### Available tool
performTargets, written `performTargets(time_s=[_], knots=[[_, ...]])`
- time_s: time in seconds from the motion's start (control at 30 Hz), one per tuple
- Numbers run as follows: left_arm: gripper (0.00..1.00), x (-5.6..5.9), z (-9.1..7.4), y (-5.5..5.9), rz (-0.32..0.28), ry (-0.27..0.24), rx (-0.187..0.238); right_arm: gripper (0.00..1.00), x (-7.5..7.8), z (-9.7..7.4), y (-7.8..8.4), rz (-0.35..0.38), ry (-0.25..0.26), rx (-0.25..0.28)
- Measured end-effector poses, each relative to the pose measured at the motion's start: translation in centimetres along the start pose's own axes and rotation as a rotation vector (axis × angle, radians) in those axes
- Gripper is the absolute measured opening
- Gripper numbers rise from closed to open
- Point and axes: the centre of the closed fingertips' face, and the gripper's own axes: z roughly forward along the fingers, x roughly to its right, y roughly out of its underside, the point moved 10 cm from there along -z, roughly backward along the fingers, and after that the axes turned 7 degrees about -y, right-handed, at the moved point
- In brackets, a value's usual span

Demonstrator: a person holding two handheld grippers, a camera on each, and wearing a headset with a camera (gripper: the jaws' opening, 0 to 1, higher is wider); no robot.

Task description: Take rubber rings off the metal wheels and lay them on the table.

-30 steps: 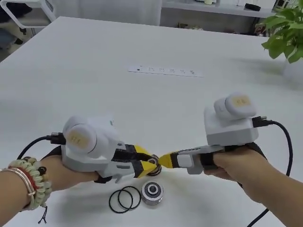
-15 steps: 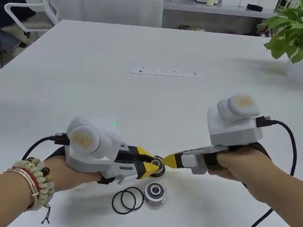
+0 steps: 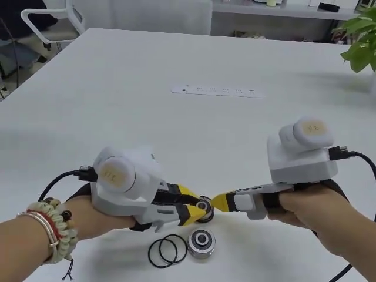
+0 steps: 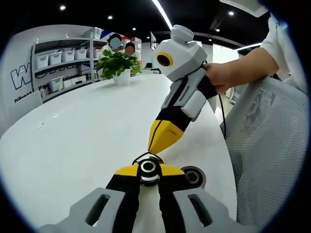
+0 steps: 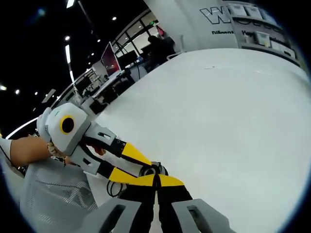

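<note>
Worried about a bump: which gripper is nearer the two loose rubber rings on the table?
Left. The left gripper is close over the loose rubber rings; the right gripper is farther, beyond the held wheel.

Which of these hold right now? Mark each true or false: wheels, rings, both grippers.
1. The left gripper is shut on a metal wheel. True.
2. Three loose rings lie on the table. False: two loose rings lie on the table, overlapping.
3. The right gripper hangs open over the power strip. False: its jaws are shut at the held wheel, apparently pinching its rubber ring; the power strip lies far off.
4. A second wheel sits on the table beside the loose rings. True.
</note>
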Motion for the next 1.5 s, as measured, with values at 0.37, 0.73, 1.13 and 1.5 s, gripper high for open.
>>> performTargets(time_s=[0.37, 0.73, 1.13, 1.5], knots=[[0.08, 0.0, 0.0, 0.0, 0.019, -0.001, 0.002, 0.0, -0.5, 0.2, -0.2, -0.013, -0.013, -0.006], [0.08, 0.1, -0.1, -0.1, 0.028, 0.001, 0.004, 0.0, -1.3, 0.1, -0.7, -0.035, -0.032, 0.02], [0.08, 0.1, 0.0, -0.6, 0.055, 0.012, -0.041, 0.0, -0.7, 0.2, -0.4, -0.066, 0.0, -0.017], [0.31, 0.3, -1.5, -2.7, 0.061, 0.081, -0.051, 0.0, -0.6, -0.6, -1.0, -0.064, -0.007, 0.014]])
